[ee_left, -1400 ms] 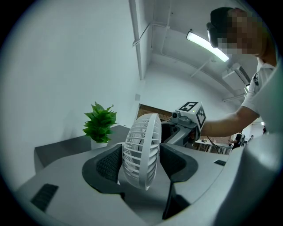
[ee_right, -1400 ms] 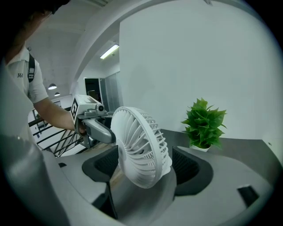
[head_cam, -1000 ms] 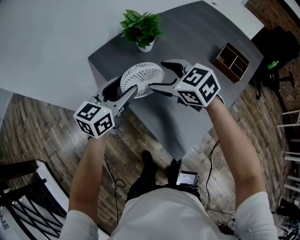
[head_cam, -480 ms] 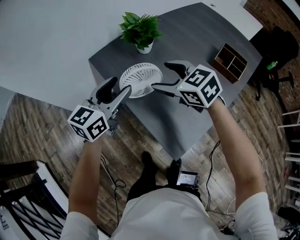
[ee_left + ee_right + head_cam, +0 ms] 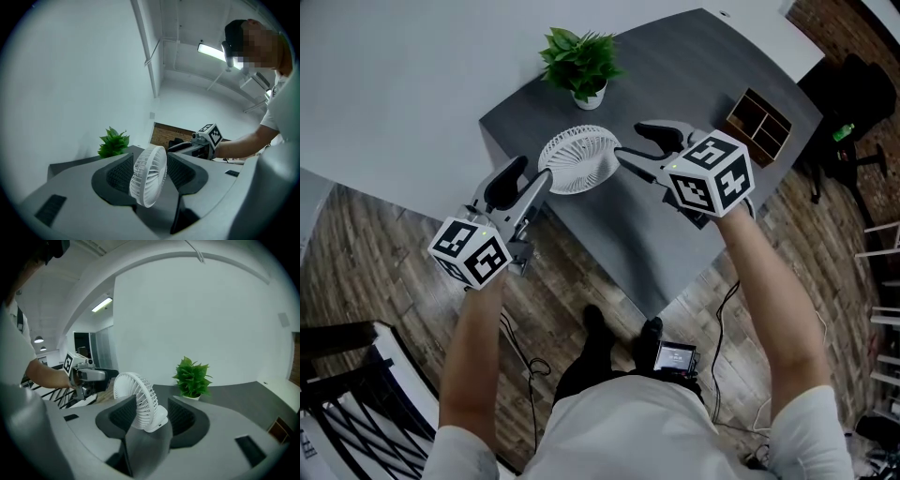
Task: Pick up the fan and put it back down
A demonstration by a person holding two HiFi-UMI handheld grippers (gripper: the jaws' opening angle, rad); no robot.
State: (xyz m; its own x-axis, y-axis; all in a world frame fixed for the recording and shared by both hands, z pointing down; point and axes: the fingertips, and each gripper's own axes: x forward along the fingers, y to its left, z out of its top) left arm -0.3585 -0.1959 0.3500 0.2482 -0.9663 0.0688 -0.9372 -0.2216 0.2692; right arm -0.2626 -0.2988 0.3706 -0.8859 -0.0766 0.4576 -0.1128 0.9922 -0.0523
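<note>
A small white fan point(image 5: 578, 159) stands on the dark grey table point(image 5: 675, 225) near its front left corner, grille tilted upward. My left gripper point(image 5: 530, 174) is just left of it, jaws open, tips close to the fan's rim. My right gripper point(image 5: 632, 139) is just right of it, also open. Both pairs of jaws have just been closing a little, with nothing between the pads. In the left gripper view the fan point(image 5: 149, 176) shows beyond the open jaws. In the right gripper view the fan point(image 5: 136, 397) also stands past the tips.
A potted green plant point(image 5: 581, 58) stands behind the fan at the table's back left. A wooden divided box point(image 5: 764, 122) sits at the far right edge. The table's front corner juts toward me over wood flooring. A small screen device point(image 5: 673, 356) lies on the floor.
Both grippers have drawn back from the fan: the left one down and left, the right one to the right. Their fingers no longer overlap the fan, which stays on the table.
</note>
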